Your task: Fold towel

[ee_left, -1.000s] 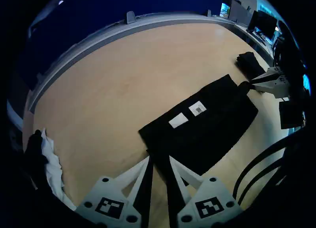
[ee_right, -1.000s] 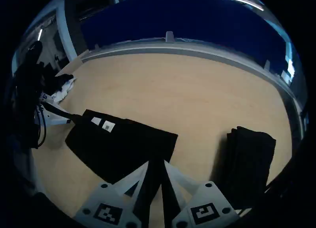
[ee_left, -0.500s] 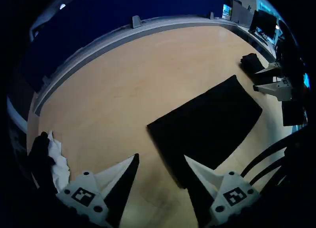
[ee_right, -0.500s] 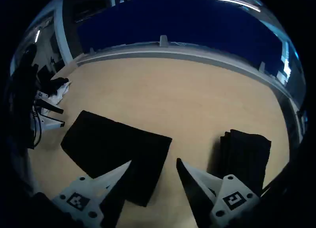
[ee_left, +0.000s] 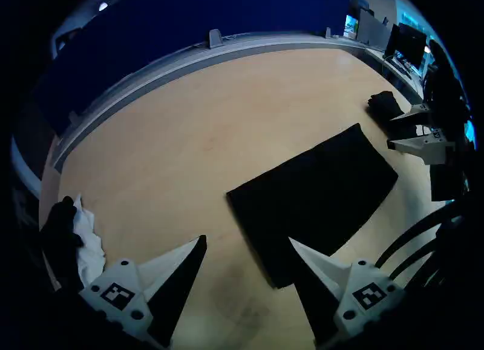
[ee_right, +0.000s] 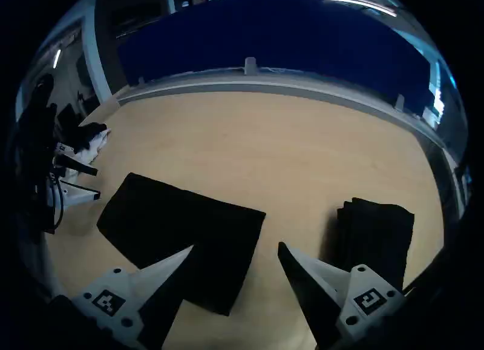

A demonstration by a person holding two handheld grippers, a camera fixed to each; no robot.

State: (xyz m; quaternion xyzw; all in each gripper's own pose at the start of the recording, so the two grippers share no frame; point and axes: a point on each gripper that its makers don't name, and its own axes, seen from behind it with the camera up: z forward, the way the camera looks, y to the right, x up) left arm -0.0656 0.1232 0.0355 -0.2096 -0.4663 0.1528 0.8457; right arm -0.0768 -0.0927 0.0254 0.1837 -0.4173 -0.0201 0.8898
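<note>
A black towel [ee_left: 314,204] lies folded flat on the light wooden table, also seen in the right gripper view [ee_right: 181,235]. My left gripper [ee_left: 245,253] stands open just over its near corner, nothing between the fingers. My right gripper [ee_right: 236,256] is open above the towel's other end. In the left gripper view the right gripper [ee_left: 417,129] shows open at the towel's far end. In the right gripper view the left gripper [ee_right: 78,180] shows open at the far left.
A stack of folded black towels [ee_right: 375,235] sits right of the flat towel, also seen far off [ee_left: 382,103]. A heap of white and black cloth [ee_left: 78,241] lies at the table's left edge. A blue partition [ee_right: 272,35] runs behind the table.
Both grippers let go of the towel's corners and opened. The label side is now folded under and the towel lies flat. Both grippers have drawn slightly back.
</note>
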